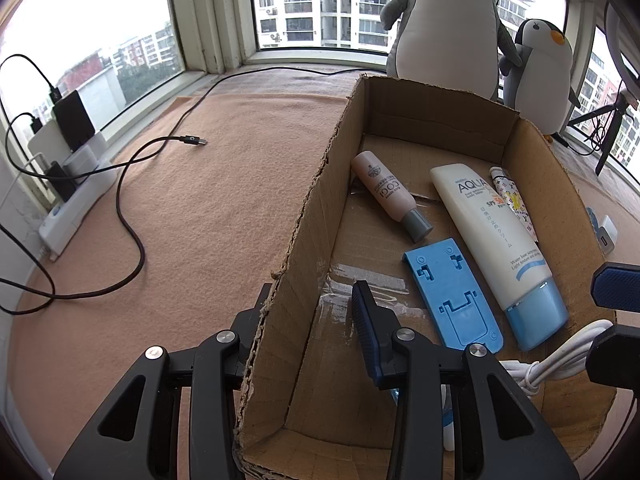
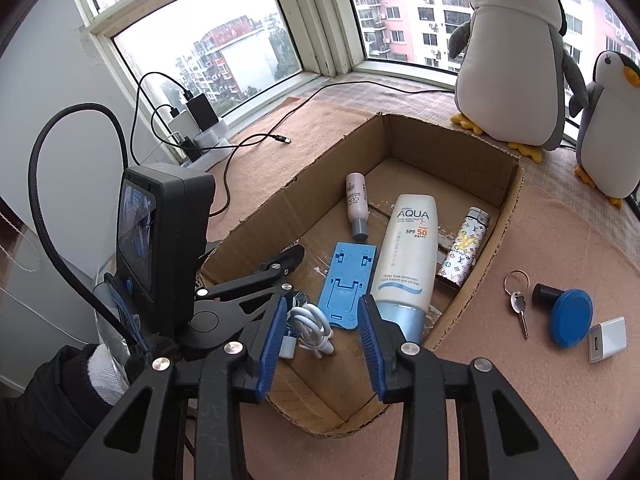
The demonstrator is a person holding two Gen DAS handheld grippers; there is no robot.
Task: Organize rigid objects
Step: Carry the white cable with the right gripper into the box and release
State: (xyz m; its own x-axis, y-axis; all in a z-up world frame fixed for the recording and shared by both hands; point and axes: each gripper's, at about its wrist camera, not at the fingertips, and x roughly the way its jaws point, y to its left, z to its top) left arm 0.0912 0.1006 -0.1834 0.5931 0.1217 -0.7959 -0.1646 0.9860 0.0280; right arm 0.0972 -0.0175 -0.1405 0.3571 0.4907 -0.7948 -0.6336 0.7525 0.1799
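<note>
Right wrist view: a cardboard box (image 2: 496,240) is being shown on a felt-covered desk (image 2: 520,380) by a bay window. The right hand-held gripper (image 2: 322,344) is being held over the box's near end, jaws parted, nothing pressed between the pads; a coiled white cable (image 2: 312,328) is lying in the box between and below them. The left hand-held gripper (image 1: 316,320) is being kept nearly closed on the box's left wall, one finger outside and one inside.

Inside the box, five things are being counted: one pink bottle (image 2: 357,208), one white sunscreen tube (image 2: 406,256), one patterned lighter (image 2: 464,250), one blue phone stand (image 2: 346,284) and the cable. On the desk to the right of the box, three more are waiting: one key on a ring (image 2: 518,304), one blue knobbed disc (image 2: 568,316) and one white charger block (image 2: 608,338).

All three are judged light and stiff. The key is likely thin and slippery, best taken across the ring or bow. The disc is probably best gripped by its black stem, the charger across its flat sides.

Two plush penguins (image 2: 516,52) are standing behind the box.
</note>
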